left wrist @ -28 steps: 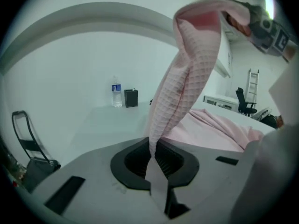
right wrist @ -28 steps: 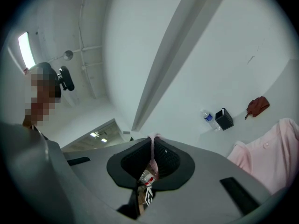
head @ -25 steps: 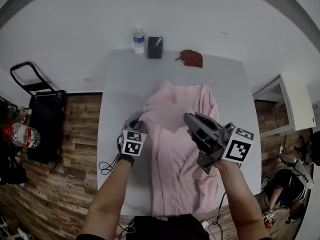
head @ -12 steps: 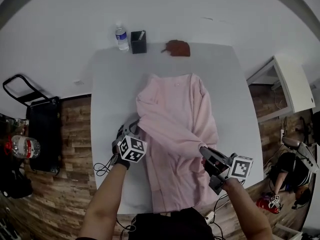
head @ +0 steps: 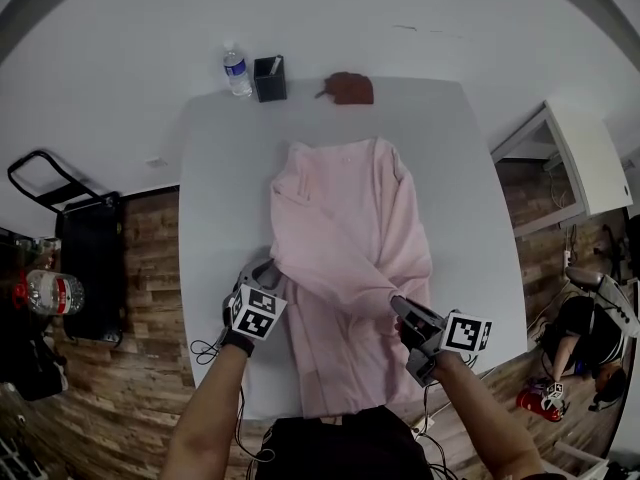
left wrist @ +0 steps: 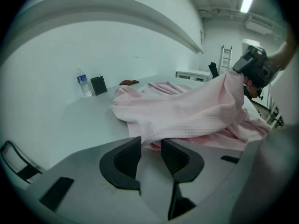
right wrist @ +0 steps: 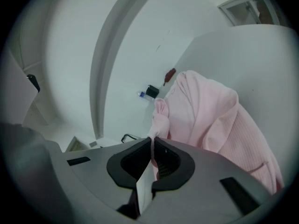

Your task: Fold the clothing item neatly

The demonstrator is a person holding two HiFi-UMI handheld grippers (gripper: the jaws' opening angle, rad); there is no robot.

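A pink shirt (head: 345,228) lies lengthwise on the white table (head: 215,188), collar at the far end. One sleeve is drawn across its front to the near right. My right gripper (head: 398,308) is shut on that sleeve's end, and pink cloth (right wrist: 205,111) is pinched between its pads (right wrist: 153,141). My left gripper (head: 268,270) sits at the shirt's near left edge. Its jaws (left wrist: 150,143) have just been opening and stand apart. The fold of cloth (left wrist: 187,111) lies just past the tips, unpressed. The right gripper (left wrist: 254,66) shows beyond, holding the sleeve up.
A water bottle (head: 237,71), a black pen holder (head: 269,78) and a brown cloth item (head: 350,88) stand along the table's far edge. A black cart (head: 60,218) is on the floor at left and a white cabinet (head: 585,163) at right. A cable (head: 205,348) hangs off the near left edge.
My right gripper has dropped toward the near right edge, pulling the sleeve across the shirt. The left gripper has shifted toward the near side along the shirt's left edge.
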